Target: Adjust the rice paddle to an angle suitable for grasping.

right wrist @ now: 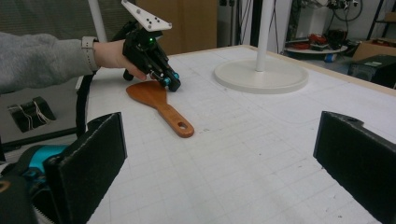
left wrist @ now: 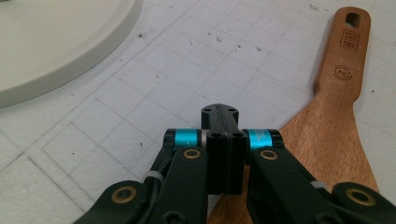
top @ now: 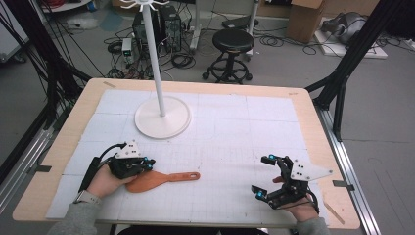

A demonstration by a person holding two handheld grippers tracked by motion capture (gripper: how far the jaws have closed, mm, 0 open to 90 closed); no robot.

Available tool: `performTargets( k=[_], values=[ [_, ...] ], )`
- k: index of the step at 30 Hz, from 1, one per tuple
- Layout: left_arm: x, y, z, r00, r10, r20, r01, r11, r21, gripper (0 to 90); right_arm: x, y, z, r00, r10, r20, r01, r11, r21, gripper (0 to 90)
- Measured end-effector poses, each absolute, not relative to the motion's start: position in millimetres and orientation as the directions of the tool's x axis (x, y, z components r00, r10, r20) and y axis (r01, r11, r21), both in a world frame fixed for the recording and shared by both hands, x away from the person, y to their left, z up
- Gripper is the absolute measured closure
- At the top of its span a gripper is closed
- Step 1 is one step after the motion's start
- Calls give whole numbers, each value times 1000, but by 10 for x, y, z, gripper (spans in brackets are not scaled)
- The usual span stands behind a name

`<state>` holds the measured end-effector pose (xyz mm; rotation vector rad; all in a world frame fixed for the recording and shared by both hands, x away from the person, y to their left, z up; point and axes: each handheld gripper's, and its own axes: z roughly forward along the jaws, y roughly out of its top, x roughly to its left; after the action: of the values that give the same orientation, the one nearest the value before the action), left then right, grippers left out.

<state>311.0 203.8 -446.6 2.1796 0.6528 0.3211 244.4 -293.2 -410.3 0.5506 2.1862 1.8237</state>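
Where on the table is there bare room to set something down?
The widest bare patch lies between the spatula and the right gripper, reaching up to the far edge, right of the stand base. A smaller bare strip lies left of that base. It is crowded near the left gripper, which is shut over the spatula's blade.

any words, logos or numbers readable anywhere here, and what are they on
No text can be read for certain.
Wooden spatula handle, small rectangular stamp below the hanging hole: lines of print, too small to read.
Same handle, round burnt-in mark under that stamp: a logo with a couple of characters inside, too blurred to make out.
Cardboard box on the floor behind the table: no legible print.
Left gripper and right gripper: no lettering visible.
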Motion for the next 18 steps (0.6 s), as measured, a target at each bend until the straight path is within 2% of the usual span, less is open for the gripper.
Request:
performTargets(
  k=[18],
  values=[
    [2909,2096,-4443,840,542,11,348,-554,756,899,2457,-2920,-4112,-900,432,51,132,161,978,14]
  ],
)
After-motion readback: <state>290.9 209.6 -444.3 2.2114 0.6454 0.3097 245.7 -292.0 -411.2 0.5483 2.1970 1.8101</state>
